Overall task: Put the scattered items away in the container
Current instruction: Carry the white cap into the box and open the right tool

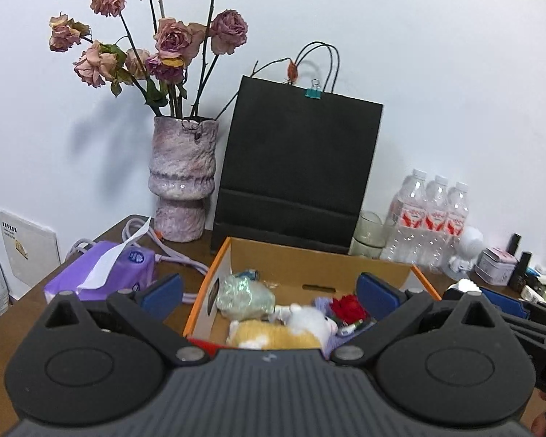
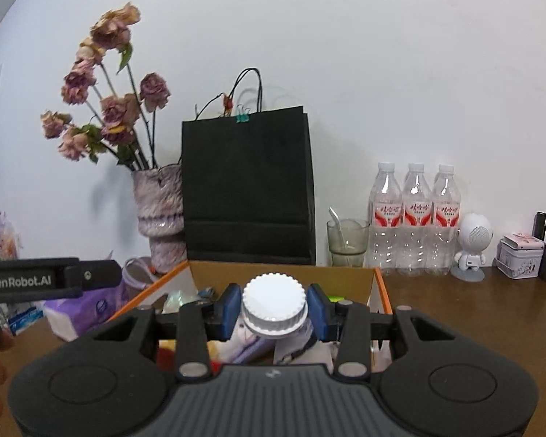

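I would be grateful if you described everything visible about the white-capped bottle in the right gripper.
The white-capped bottle is held in the right gripper, its blue fingers pressing either side just below the cap. The cap is broad, round, white plastic with a ribbed edge and a flared collar beneath. It faces the camera, so the body runs away downward; only a pale lilac printed label shows. It hangs above the cardboard box, touching only the fingers. Its contents cannot be seen.

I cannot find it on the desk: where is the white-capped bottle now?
In the right wrist view, the white-capped bottle is clamped in the right tongs, above the cardboard box.
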A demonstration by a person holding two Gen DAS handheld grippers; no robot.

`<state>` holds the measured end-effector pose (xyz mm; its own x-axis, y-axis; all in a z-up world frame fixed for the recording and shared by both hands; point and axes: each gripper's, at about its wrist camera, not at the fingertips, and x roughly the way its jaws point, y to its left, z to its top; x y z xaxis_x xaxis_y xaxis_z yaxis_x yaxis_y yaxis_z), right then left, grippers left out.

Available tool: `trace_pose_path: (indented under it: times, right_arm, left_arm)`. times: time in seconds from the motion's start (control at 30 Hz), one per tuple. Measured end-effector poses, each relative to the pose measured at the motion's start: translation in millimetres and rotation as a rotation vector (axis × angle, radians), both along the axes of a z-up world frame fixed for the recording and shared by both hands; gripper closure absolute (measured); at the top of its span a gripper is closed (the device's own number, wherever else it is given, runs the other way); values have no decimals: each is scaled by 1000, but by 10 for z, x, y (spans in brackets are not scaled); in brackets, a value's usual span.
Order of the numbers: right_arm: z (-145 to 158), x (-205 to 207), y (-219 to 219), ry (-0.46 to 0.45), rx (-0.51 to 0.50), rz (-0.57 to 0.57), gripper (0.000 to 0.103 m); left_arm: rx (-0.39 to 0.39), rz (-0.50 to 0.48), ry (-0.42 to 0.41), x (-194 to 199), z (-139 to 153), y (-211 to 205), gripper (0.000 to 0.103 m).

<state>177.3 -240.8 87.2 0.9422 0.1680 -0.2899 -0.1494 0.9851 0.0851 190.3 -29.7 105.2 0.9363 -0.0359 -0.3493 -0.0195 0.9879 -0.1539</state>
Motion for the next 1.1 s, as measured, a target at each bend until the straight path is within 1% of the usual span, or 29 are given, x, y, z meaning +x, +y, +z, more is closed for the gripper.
trace_pose_path:
  times: [0.17,0.33,0.4,0.53,0.63,0.67,0.7,0.73,0.77,0.9,1.1]
  right_arm:
    - [-40,314,-73,9,40,-12,64]
    - [-194,671,-141,61,45,-29,64]
    - [-256,763,-137,84,45,-20,64]
    - [-361,863,-91,108,7,-30,64]
    - [-393,890,-105,118,24,-38,64]
    - [-395,889,-121,119,37,-39,57]
    - [-391,889,-139,125,50,-36,30]
    - [-385,889,-152,136,58,-30,11]
    - [-376,885,-153,144,57,-27,1]
    - [-327,860,-79,150,-11,-33,0]
    - [-250,765,-3,157,-58,-36,0]
  left_arm:
    - [-14,21,10,310,-120,-32,0]
    - [15,2,57,621,-288,-86,0]
    - [23,-1,61,683,-317,-87,0]
    - [46,0,63,731,-363,-114,0]
    - [45,25,63,730,-392,-125,0]
    - [47,37,64,726,-397,-123,0]
    - [50,43,66,722,-397,-121,0]
    - [52,44,67,713,-396,-116,0]
    - [53,46,66,705,-391,-105,0]
    - [39,56,63,672,-365,-57,0]
    - [33,40,72,561,-318,-52,0]
